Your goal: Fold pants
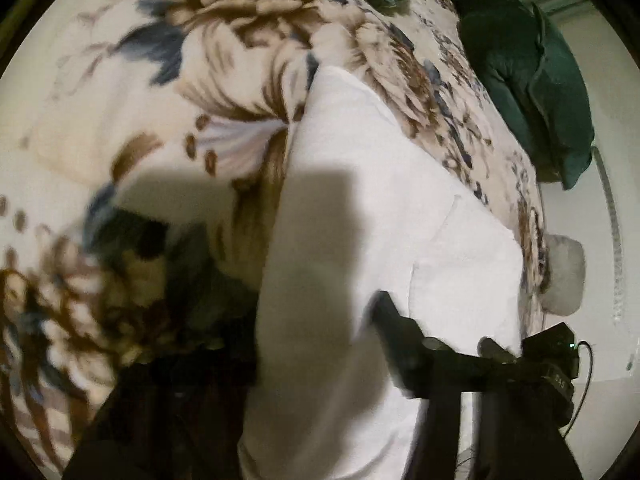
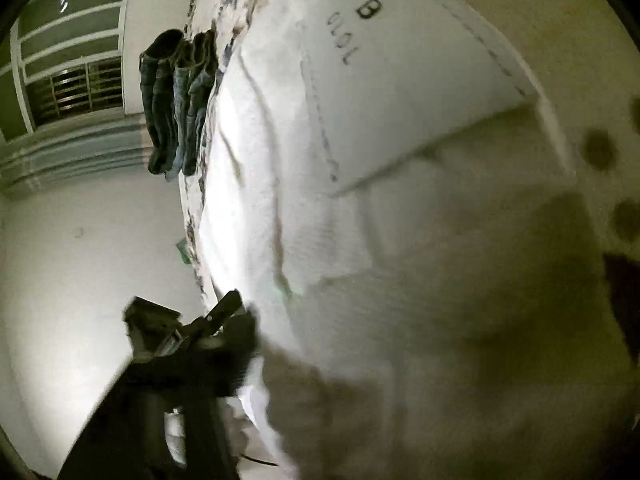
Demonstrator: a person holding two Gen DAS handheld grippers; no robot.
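— Where are the pants lying?

— The white pants point(image 1: 348, 216) are lying stretched out on the bed, over the flowered blanket point(image 1: 168, 92). From the left side they are running as a long pale strip away toward a dark green pillow point(image 1: 532, 80) at the far edge.

— And from the other side?

— There the pants point(image 2: 320, 140) are filling most of the view. A pocket lining point(image 2: 404, 72) is showing, stitched round its edge and marked "B" with some digits. Folded jeans point(image 2: 180, 100) are sitting in a stack further along the bed.

— What is the left gripper doing?

— The left gripper point(image 2: 224, 320) is sitting at the edge of the pants, its dark fingers against the white cloth. The picture is blurring badly there, so I cannot tell whether the jaws are clenched on the cloth or released.

— And the right one?

— The right gripper point(image 1: 440, 340) is resting at the near corner of the pants, touching the fabric. It is smeared too, and I cannot tell how its jaws are standing. A shadow is falling across the cloth just above it.
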